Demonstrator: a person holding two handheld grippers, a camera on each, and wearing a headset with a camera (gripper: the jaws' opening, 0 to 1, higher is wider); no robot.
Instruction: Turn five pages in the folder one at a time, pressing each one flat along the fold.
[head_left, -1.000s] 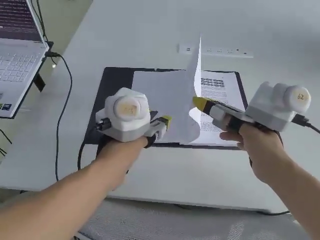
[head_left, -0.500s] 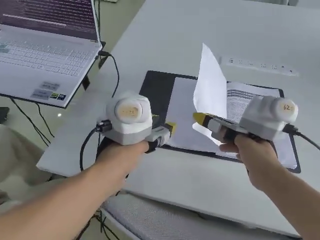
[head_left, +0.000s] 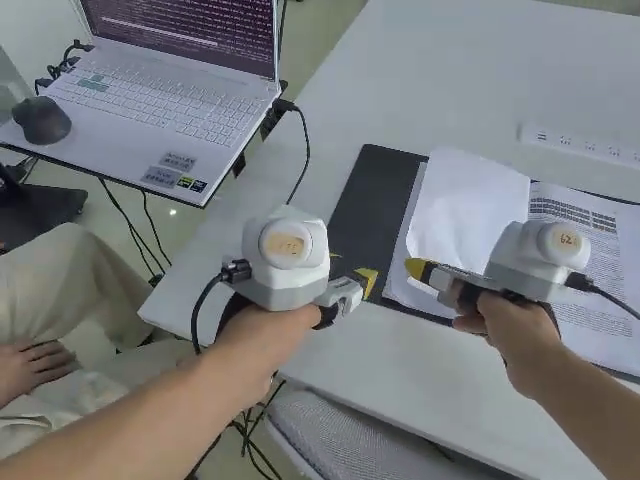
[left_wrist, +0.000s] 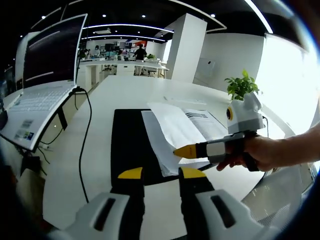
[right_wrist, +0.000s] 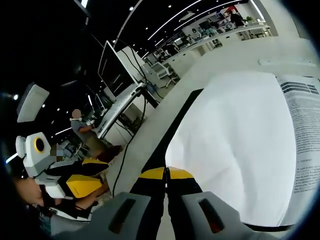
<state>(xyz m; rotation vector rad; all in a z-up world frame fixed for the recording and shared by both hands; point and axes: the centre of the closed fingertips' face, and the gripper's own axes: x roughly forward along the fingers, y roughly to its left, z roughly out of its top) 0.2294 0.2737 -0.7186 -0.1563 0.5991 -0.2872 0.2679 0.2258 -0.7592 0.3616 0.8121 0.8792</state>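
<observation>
A black folder (head_left: 372, 196) (left_wrist: 127, 145) lies open on the white table, with a printed sheet (head_left: 590, 235) (right_wrist: 305, 125) on its right half. One blank white page (head_left: 468, 212) (left_wrist: 170, 127) (right_wrist: 235, 145) arches over toward the left half. My right gripper (head_left: 418, 268) (right_wrist: 166, 173), also seen as the yellow-tipped gripper (left_wrist: 184, 151) in the left gripper view, is shut on that page's lower edge. My left gripper (head_left: 364, 280) (left_wrist: 162, 173) hovers open just in front of the folder's near left edge, holding nothing.
An open laptop (head_left: 160, 90) (left_wrist: 45, 85) stands on a stand to the left, with a mouse (head_left: 40, 118) beside it and a black cable (head_left: 300, 150) running to the table. A power strip (head_left: 585, 143) lies behind the folder. A person's leg (head_left: 60, 290) is at lower left.
The held page has swung from standing upright over the fold to leaning over the left half. The head camera has turned left, bringing the laptop into view.
</observation>
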